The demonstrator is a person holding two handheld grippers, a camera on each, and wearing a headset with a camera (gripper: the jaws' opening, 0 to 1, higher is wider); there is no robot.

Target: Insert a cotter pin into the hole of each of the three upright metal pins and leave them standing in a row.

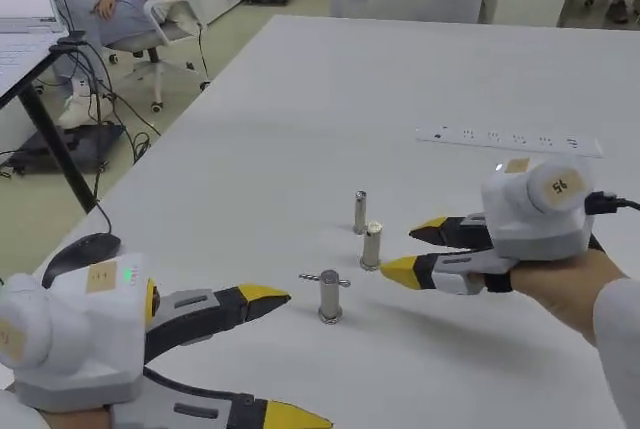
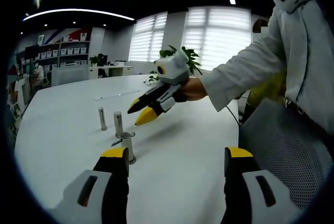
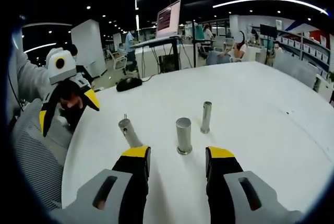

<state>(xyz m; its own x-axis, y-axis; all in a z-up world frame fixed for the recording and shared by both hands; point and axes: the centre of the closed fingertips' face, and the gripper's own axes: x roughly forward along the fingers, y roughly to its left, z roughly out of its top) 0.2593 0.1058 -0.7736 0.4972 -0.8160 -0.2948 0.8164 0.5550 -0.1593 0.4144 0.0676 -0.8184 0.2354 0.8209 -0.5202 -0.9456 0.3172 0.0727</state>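
- Nearest pin [image 1: 330, 299], middle pin [image 1: 371, 247], far pin [image 1: 360, 212]: smooth steel cylinders, upright in a row on matte white table [image 1: 300, 119]
- Cotter pin [image 1: 320, 277]: thin wire, crosswise through nearest pin; other pins' holes indiscernible
- Left gripper [image 1: 280, 354]: yellow-tipped black jaws wide apart, empty; near left; partly cut off
- Right gripper [image 1: 412, 250]: jaws parted, empty; just right of middle pin

My right gripper [image 3: 178, 155] is at bottom centre, jaws apart, nothing between them. Three pins stand on the table [image 3: 271, 130]: left pin [image 3: 128, 131] with a thin cotter pin [image 3: 125, 116] at its top, middle pin [image 3: 183, 135] and right pin [image 3: 206, 117]. My left gripper [image 3: 67, 112] is at the left edge, jaws apart.
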